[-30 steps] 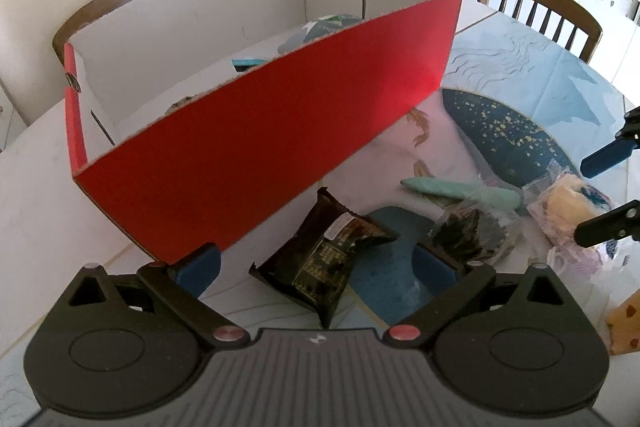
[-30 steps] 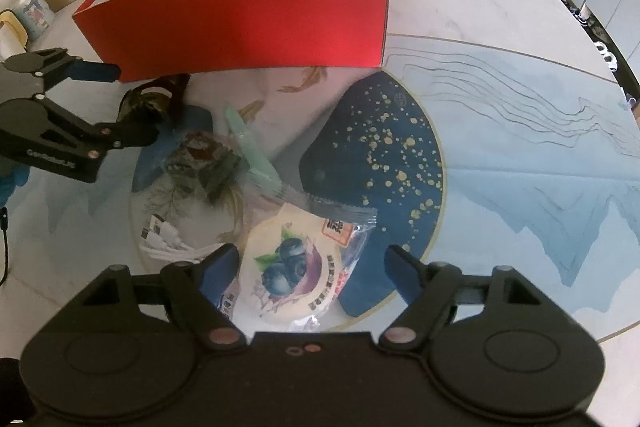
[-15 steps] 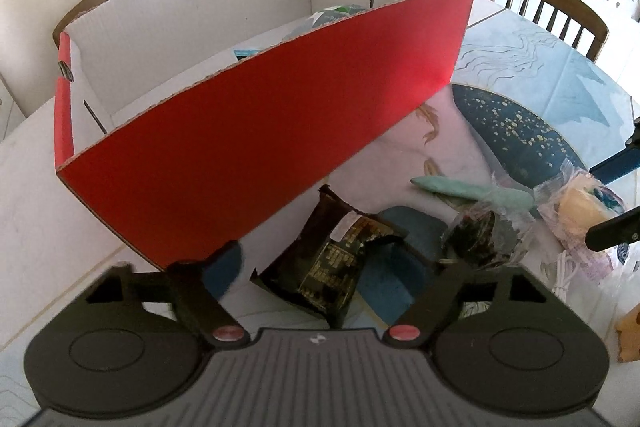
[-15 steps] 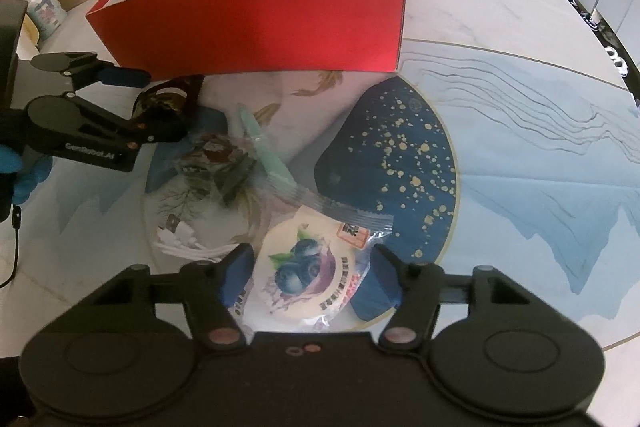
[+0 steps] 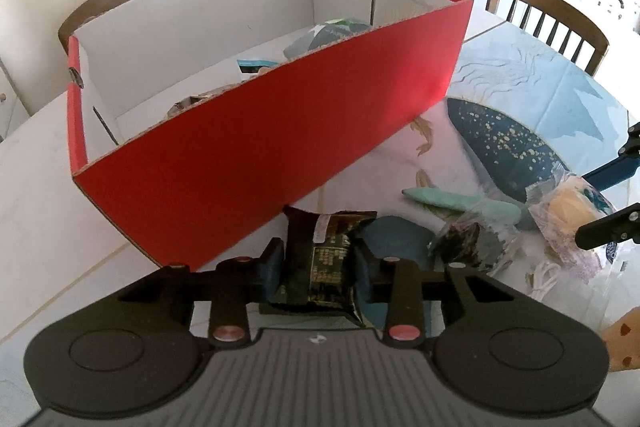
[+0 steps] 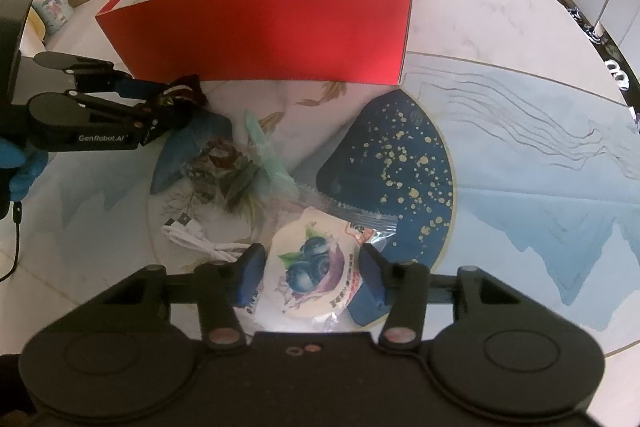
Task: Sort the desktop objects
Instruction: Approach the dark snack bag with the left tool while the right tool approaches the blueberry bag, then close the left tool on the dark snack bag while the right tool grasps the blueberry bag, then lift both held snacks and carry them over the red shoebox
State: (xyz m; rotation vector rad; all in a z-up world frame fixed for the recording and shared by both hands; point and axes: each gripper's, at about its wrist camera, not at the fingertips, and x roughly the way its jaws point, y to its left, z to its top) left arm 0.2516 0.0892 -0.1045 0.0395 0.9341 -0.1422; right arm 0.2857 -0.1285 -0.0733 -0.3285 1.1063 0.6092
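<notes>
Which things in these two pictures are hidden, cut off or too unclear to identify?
- Left wrist view: contents of the red box are mostly hidden by its front wall; only tops of packets show.
- Right wrist view: the box interior is hidden by the same wall.
- Left wrist view: the yellow object is cut off by the right edge.
- Both views: print on the dark packet and the blueberry packet is too small to read.

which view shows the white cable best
Right wrist view: the white cable lies coiled in plain sight on the mat, just left of the blueberry packet. The left wrist view catches only a pale loop near its right edge.
</notes>
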